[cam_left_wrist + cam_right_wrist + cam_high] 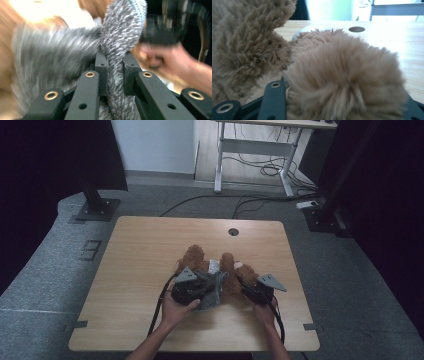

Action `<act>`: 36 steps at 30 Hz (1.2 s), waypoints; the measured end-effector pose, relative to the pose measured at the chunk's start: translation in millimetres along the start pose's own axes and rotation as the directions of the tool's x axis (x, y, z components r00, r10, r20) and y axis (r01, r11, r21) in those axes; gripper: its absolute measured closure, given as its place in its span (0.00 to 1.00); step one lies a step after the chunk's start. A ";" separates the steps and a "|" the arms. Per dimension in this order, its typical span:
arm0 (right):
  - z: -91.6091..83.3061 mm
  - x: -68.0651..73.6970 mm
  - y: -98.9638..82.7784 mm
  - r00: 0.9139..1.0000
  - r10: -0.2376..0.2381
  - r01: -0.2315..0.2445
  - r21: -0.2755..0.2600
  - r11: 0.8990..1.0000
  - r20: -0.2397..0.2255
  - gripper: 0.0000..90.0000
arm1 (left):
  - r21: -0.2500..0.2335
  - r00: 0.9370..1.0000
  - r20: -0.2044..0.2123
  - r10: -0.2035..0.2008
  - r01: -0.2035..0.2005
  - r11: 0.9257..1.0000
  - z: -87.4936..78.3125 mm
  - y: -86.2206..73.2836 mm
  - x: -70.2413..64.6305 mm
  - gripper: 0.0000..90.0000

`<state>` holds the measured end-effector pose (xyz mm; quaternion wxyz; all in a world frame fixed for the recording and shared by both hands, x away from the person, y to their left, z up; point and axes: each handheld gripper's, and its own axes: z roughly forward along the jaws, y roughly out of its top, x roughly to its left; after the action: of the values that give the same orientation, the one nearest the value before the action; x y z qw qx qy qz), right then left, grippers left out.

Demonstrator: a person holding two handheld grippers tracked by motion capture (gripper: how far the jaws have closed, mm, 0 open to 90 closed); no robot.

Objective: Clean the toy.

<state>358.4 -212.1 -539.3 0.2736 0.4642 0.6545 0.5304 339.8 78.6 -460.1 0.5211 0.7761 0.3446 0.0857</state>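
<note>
**Grey knit being worked on a plush bear**

High view: a brown teddy bear (222, 267) lies near the middle of the wooden table (145, 250), with a grey knitted garment (214, 287) bunched over its near side. The left gripper (192, 287) sits on the knit and the right gripper (257, 290) on the bear's right side, one hand to pull the cloth and one, it seems, to steady the toy.

Left gripper view: the jaws are closed tight on a fold of the grey knit (117, 50), the cloth pinched between the pads and rising past them. The rest of the garment is blurred to the left. The other hand and its gripper show farther off on the right.

Right gripper view: the jaws stand partly apart around a round furry limb of the bear (344, 80), which bulges between them. This looks like a holding grip that keeps the toy from sliding while the knit is tugged.
</note>
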 end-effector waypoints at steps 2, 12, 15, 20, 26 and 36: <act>-6.0 -0.7 -2.5 1.000 -0.012 0.012 -0.004 1.000 -0.020 0.53 | -0.015 0.998 -0.056 -0.001 0.000 1.000 -4.2 14.8 5.3 0.86; -13.3 0.3 -9.0 0.998 -0.036 0.035 -0.026 0.999 -0.041 0.53 | 0.091 0.995 -0.104 -0.008 0.018 0.996 35.6 34.8 10.5 0.85; -13.3 0.5 -8.9 0.999 -0.036 0.035 -0.024 0.999 -0.040 0.53 | 0.111 0.994 -0.106 -0.015 0.027 0.993 32.3 29.6 15.2 0.85; -14.9 2.8 -8.3 0.998 -0.047 0.046 -0.026 0.999 -0.047 0.51 | 0.085 0.991 -0.122 -0.051 0.061 0.995 11.8 18.4 30.3 0.85; -17.2 2.4 -8.5 0.996 -0.061 0.060 -0.024 0.998 -0.060 0.51 | 0.077 0.980 -0.187 -0.064 0.079 0.994 -12.0 12.6 49.4 0.85; -18.6 1.5 -10.4 0.996 -0.059 0.057 -0.034 0.998 -0.069 0.51 | 0.054 0.959 -0.269 -0.089 0.107 0.993 -46.4 11.1 70.4 0.85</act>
<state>338.6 -219.1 -543.7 0.2730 0.4216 0.6685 0.5485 374.5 154.9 -445.8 0.4469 0.7567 0.4524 0.1515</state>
